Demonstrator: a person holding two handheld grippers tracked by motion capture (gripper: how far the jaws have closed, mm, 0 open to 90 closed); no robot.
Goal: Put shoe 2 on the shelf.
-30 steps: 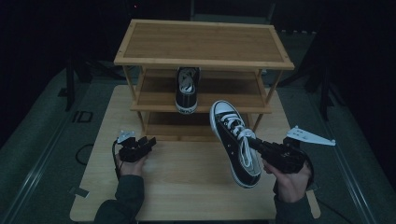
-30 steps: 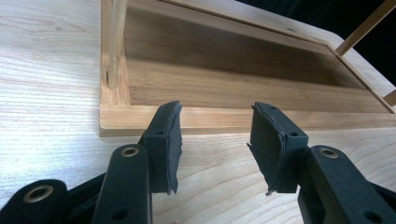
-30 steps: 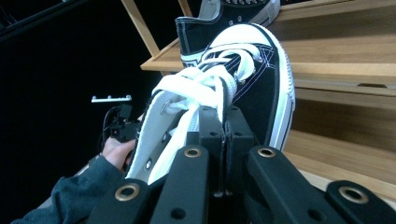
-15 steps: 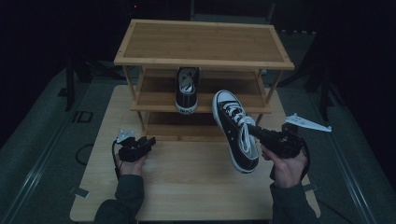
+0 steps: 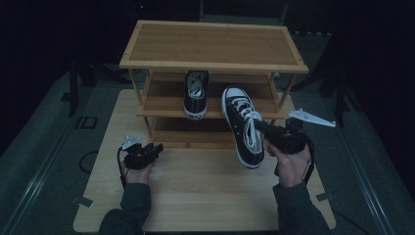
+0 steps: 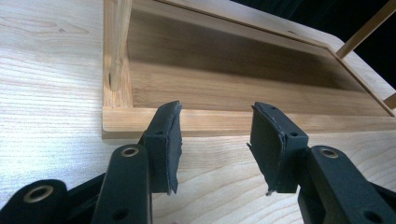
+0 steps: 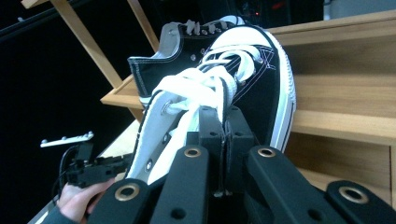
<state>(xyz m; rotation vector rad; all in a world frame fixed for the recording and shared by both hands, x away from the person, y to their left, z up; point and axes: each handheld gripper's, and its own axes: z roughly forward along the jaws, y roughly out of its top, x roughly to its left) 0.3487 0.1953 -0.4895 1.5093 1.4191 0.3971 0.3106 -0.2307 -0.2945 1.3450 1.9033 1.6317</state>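
Held sneaker (image 5: pixel 243 126): centre-right of high view, off the table (image 5: pixel 195 196), toe toward upper left, long axis diagonal; right gripper (image 7: pixel 224 122) seen clamped on its side wall in right gripper view. Left gripper (image 6: pixel 214 140): jaws apart, nothing between, facing the rack's bottom shelf (image 6: pixel 243 122)

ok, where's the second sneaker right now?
High view: the second sneaker hangs right of centre in the right claw, toe toward the shoe rack, just right of the sneaker on its middle shelf.
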